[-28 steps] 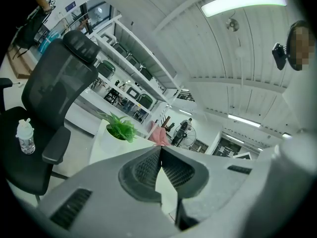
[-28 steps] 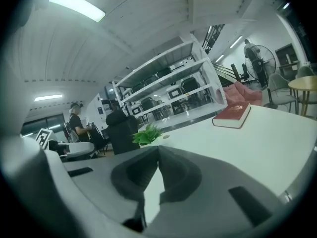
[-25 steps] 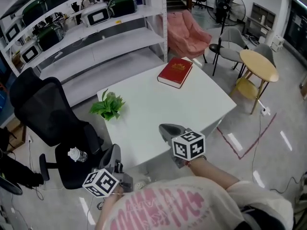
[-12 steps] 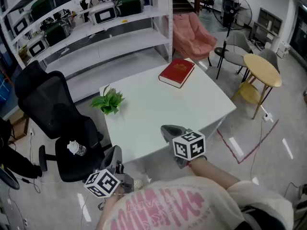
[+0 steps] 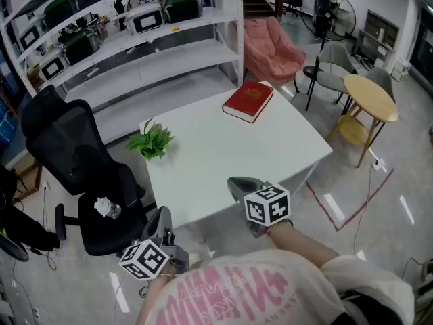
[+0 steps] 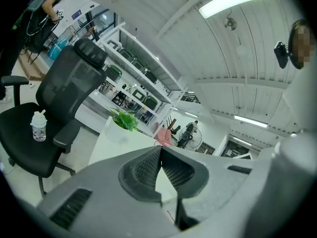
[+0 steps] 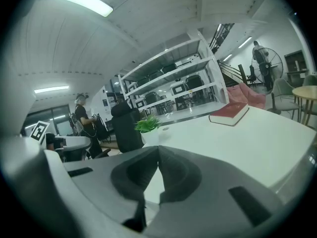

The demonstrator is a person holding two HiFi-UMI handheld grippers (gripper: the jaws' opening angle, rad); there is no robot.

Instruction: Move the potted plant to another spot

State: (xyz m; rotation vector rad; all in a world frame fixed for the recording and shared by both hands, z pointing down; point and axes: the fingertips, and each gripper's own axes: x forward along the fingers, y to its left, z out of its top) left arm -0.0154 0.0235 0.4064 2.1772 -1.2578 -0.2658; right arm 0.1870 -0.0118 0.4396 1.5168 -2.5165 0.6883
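The potted plant [image 5: 152, 141], green leaves in a small white pot, stands at the back left corner of the white table [image 5: 223, 151]. My right gripper [image 5: 235, 183] hovers over the table's near edge, jaws shut on nothing. My left gripper [image 5: 162, 217] is lower, off the table's near left corner, also shut and empty. The left gripper view has the plant [image 6: 125, 119] far beyond the closed left gripper [image 6: 161, 150]. In the right gripper view the plant [image 7: 147, 125] stands well past the shut right gripper [image 7: 158, 150].
A red book [image 5: 247, 101] lies at the table's far right corner. A black office chair [image 5: 74, 161] with a water bottle [image 5: 105, 208] on its seat stands left of the table. Shelving [image 5: 128, 39] runs behind; a pink armchair [image 5: 270, 46] and a round yellow table [image 5: 369, 93] stand to the right.
The head view has shifted a little. Both grippers stay shut, in much the same places by the table's near edge. The plant has not moved on the table.
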